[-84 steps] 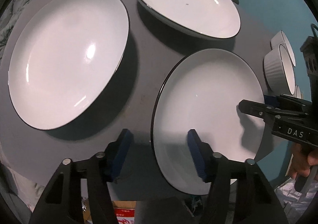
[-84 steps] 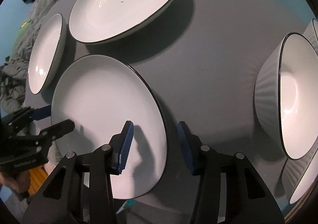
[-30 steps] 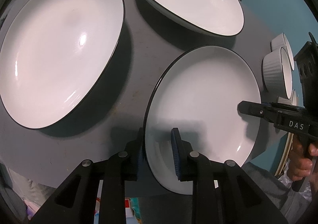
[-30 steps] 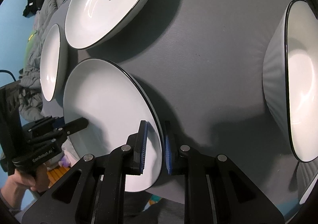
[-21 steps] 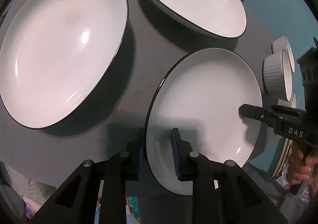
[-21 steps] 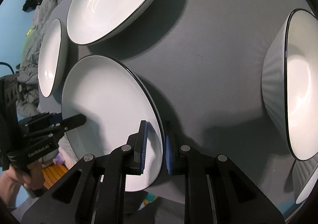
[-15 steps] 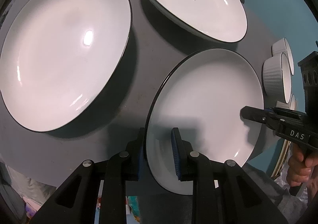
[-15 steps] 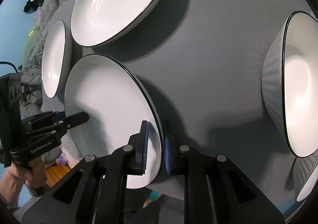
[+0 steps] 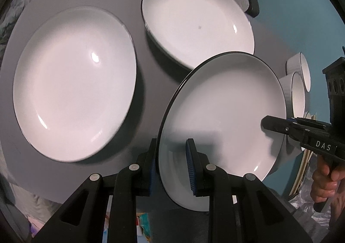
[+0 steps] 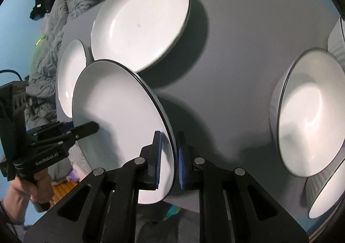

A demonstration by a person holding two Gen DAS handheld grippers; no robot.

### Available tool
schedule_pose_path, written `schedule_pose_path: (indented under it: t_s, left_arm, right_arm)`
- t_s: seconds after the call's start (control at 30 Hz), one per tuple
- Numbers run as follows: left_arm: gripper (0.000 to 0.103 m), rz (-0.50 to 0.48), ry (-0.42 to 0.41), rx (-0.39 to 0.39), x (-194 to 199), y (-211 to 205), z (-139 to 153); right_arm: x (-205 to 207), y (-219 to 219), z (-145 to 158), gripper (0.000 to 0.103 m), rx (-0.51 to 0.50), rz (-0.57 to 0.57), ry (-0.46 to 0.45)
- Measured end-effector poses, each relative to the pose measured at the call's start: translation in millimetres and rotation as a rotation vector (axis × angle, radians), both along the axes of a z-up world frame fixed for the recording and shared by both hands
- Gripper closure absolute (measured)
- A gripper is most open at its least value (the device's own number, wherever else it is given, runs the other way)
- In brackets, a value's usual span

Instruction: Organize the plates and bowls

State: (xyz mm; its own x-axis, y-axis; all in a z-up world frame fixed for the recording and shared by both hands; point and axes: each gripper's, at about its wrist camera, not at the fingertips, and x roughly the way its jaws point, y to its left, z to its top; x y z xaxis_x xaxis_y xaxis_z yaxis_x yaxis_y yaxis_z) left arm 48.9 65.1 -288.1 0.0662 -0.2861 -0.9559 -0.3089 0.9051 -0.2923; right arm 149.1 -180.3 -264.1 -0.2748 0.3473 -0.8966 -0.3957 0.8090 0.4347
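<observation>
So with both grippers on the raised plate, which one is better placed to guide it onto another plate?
Probably the left gripper: it clamps the held plate on the edge nearest the two plates on the table. The right gripper clamps the opposite edge, beside the bowls.

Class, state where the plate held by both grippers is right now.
The held plate is tilted above the grey table, clamped at opposite rims by the left gripper and right gripper, overlapping the far plate.

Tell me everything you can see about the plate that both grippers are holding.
The held plate is round, white and glossy with a thin black rim, apparently ceramic, and empty. The left gripper and the right gripper each clamp opposite edges. It appears lifted off the grey table, partly overlapping another plate behind it.
</observation>
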Motion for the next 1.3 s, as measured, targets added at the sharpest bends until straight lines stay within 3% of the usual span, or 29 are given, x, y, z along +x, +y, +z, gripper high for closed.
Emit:
schedule_pose_path:
  t_s: [0.53, 0.87, 1.3]
  left_arm:
    - [0.078, -0.017, -0.058, 0.065, 66, 35, 18]
    - [0.077, -0.014, -0.028, 0.102, 114, 30, 1]
    - [0.077, 0.005, 0.01, 0.126, 129, 37, -10]
  right_arm:
    - [58, 36, 12, 0.089, 0.036, -0.003, -0.049]
    - [90, 52, 0, 0.089, 0.035, -0.005, -0.021]
    - [112, 64, -16, 0.089, 0.009, -0.016, 0.033]
